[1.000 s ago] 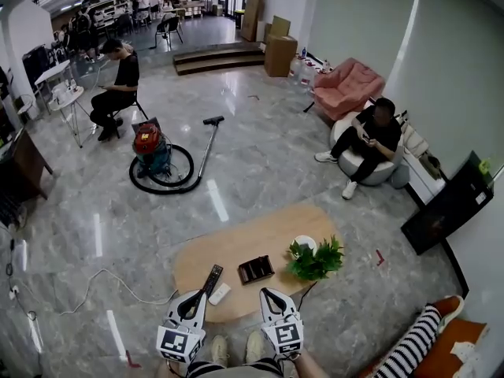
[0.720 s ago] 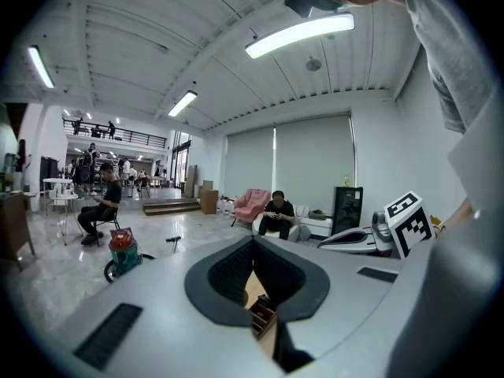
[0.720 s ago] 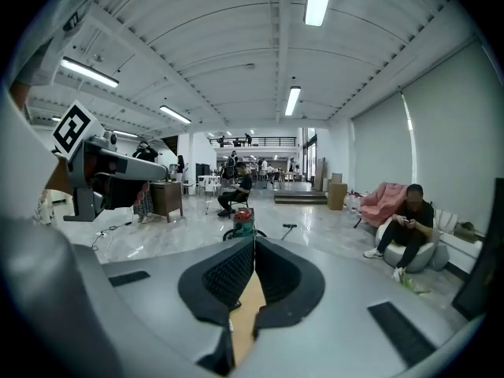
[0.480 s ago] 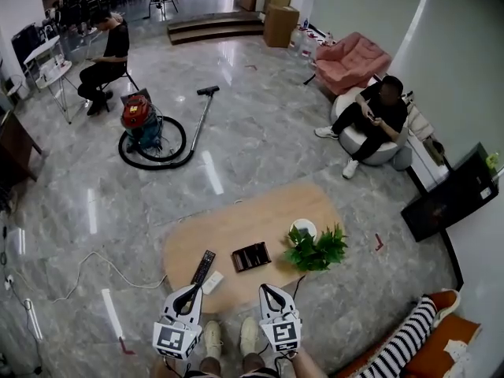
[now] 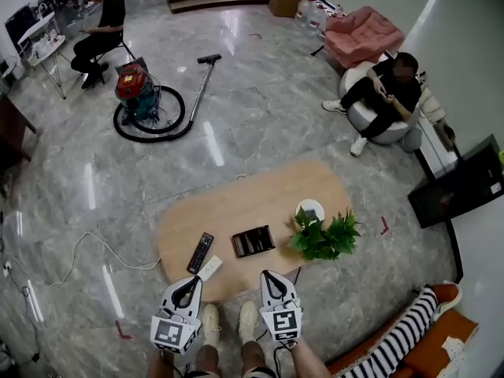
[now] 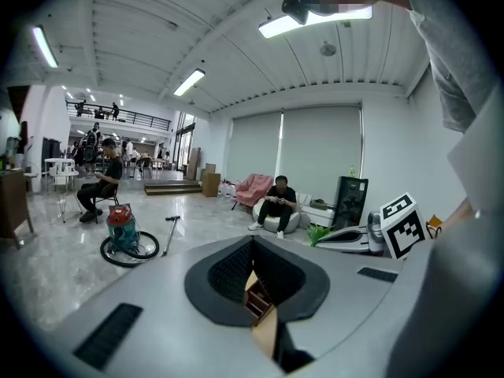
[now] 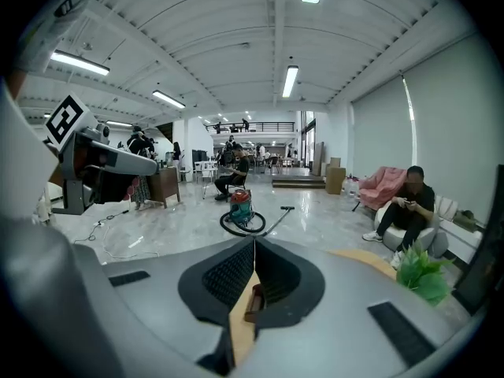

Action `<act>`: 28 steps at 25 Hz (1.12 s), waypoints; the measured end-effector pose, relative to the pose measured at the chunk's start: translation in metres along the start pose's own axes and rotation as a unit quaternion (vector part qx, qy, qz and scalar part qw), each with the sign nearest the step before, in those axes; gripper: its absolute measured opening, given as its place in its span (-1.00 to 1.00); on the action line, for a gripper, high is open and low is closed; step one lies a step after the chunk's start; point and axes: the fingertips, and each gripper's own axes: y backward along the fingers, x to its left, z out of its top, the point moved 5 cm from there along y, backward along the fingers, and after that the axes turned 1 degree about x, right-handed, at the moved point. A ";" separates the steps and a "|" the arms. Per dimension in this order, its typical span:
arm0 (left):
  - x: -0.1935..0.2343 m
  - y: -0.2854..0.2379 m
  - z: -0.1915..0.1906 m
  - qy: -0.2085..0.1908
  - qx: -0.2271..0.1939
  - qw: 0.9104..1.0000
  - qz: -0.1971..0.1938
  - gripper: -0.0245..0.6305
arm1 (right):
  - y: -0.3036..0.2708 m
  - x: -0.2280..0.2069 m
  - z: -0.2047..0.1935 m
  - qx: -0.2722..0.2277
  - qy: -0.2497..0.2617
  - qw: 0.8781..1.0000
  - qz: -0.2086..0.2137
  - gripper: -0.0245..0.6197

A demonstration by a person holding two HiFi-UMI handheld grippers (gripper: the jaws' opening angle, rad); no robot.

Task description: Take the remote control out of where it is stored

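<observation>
The left tool (image 5: 189, 283) and right tool (image 5: 268, 277), both clenched and empty, hover at the desk's (image 5: 260, 199) near edge. The black remote control (image 5: 200, 252) lies left of the dark organiser box (image 5: 253, 241); I cannot tell what the box holds.

Black remote control (image 5: 200, 252) lies flat, apparently beside holder (image 5: 253, 241).

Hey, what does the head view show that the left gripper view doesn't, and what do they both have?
Only the head view: the black remote control lying on the wooden table. Only the left gripper view: the ceiling lights and the mezzanine railing. Both: the red vacuum cleaner, the potted plant, the person on the beanbag and the right gripper.
</observation>
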 end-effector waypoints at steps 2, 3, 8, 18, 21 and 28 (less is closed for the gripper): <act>0.004 -0.008 -0.009 0.003 0.005 1.000 0.000 -0.91 | -0.010 -0.003 -0.010 0.006 0.000 1.000 -0.001 -0.90; 0.006 -0.012 -0.013 0.005 0.007 1.000 -0.001 -0.91 | -0.015 -0.004 -0.015 0.009 -0.001 1.000 -0.001 -0.90; 0.015 -0.035 -0.037 0.012 0.016 1.000 -0.009 -0.91 | -0.041 -0.014 -0.038 0.021 0.000 1.000 -0.005 -0.90; 0.031 -0.070 -0.081 0.032 0.042 0.999 -0.010 -0.91 | -0.100 -0.035 -0.088 0.043 0.000 0.999 -0.020 -0.90; 0.038 -0.078 -0.085 0.035 0.047 0.998 -0.005 -0.91 | -0.114 -0.039 -0.097 0.055 0.000 0.998 -0.022 -0.90; 0.046 -0.092 -0.093 0.045 0.020 0.998 -0.029 -0.91 | -0.144 -0.049 -0.119 0.059 0.001 0.998 -0.031 -0.90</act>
